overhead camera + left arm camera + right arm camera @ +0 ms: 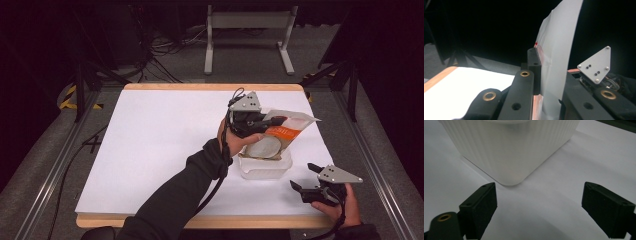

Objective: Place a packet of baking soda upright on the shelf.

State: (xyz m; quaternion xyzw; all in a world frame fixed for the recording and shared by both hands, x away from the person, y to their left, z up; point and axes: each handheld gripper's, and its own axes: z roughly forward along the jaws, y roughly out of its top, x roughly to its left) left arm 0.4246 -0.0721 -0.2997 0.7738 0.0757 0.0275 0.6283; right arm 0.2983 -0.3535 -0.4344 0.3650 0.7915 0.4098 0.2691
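Pouring seems the step in hand: the left gripper (260, 121) pinches a white-and-orange pouch (282, 131) tilted over the ribbed white container (265, 168) on the table (165, 145). The right gripper (306, 179), jaws spread and empty, waits beside it, probably to steady the container next.

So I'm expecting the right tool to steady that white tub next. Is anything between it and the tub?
Nothing visible. The right tool is open, low over the table, and the white tub has one corner toward it across bare surface. The left tool holds the pouch above the tub, not in between.
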